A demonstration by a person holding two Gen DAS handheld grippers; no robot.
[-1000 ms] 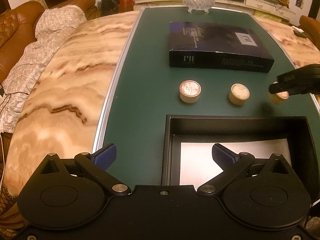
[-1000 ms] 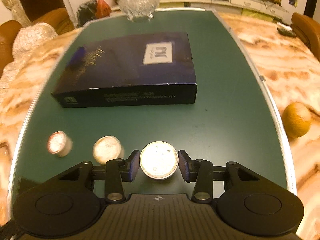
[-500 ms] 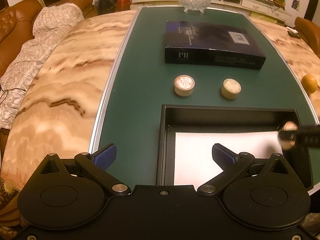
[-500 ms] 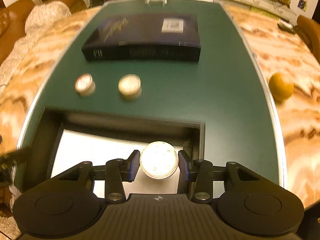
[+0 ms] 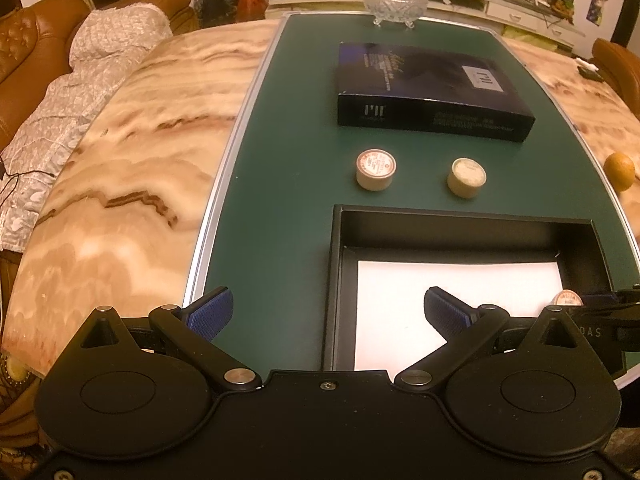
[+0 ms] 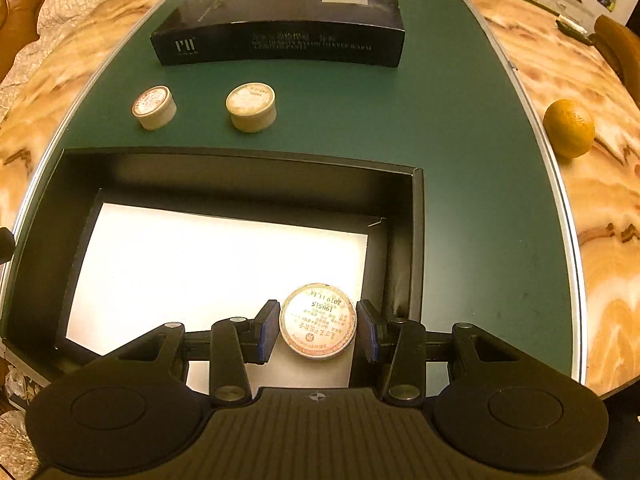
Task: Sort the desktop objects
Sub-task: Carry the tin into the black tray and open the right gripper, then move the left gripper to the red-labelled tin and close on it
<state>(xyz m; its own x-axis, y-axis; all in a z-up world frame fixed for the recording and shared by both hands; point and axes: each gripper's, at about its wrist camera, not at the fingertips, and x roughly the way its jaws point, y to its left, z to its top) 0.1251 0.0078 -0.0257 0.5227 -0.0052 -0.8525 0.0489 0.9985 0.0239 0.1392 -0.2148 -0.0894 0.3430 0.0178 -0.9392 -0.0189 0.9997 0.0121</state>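
Here, at lower centre of the right wrist view, the right tongs clamp a round tin over the white lining in the near right corner of the open black box. The left tongs gape wide, empty. Beyond lie two more tins, then a dark blue box, on the green worktop.
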